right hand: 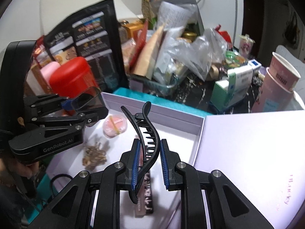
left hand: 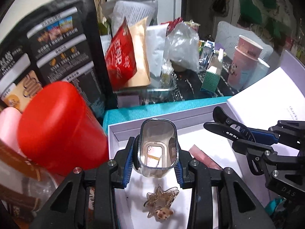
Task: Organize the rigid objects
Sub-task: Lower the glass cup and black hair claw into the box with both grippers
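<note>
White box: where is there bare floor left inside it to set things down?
In the white box, the floor is bare toward the far right corner, beyond the black hair clip. The left side is crowded: pink round case, gold clip pile, pink bar.

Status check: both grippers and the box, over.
Left gripper shut on clear cap. Right gripper shut on black hair clip. Both over lilac box; trinkets inside.

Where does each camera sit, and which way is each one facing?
Left wrist: on the left gripper, looking down into the white box; it holds a clear cup; the right gripper shows at right.
Right wrist: on the right gripper, looking down into the same box; it holds a hair clip; the left gripper and a hand show at left.
Shared: box, red tub, star charm.
</note>
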Demonstrator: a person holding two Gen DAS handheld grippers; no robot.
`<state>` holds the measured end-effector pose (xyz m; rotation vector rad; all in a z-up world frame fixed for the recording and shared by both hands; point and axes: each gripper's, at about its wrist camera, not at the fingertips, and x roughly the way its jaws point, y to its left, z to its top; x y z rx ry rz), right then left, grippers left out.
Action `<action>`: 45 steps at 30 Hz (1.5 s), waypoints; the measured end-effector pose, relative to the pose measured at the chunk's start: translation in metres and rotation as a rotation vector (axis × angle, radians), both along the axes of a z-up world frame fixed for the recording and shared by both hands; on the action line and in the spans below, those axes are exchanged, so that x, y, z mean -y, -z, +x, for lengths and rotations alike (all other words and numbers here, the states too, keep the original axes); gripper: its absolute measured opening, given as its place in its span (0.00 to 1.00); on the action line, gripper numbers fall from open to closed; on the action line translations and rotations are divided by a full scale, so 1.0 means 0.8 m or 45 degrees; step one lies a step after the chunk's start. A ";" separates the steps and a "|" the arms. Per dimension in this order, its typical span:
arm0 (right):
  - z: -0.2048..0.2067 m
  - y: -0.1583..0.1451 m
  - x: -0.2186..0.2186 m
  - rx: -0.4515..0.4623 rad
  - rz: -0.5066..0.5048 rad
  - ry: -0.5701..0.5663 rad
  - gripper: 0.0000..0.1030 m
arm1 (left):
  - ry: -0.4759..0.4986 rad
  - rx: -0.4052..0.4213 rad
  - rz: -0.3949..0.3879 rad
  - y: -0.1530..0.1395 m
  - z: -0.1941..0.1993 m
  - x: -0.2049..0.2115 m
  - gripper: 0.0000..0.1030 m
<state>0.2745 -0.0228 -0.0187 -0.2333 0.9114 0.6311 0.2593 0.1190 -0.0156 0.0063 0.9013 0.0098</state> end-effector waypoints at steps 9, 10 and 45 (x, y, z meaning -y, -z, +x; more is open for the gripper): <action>0.014 0.015 -0.008 -0.052 -0.062 0.026 0.20 | 0.017 -0.077 0.031 0.026 0.024 0.002 0.35; 0.015 0.016 -0.010 -0.062 -0.069 0.028 0.20 | 0.014 -0.082 0.045 0.028 0.026 0.002 0.35; 0.045 0.058 -0.031 -0.220 -0.276 0.029 0.23 | 0.012 -0.269 0.046 0.065 0.055 0.005 0.35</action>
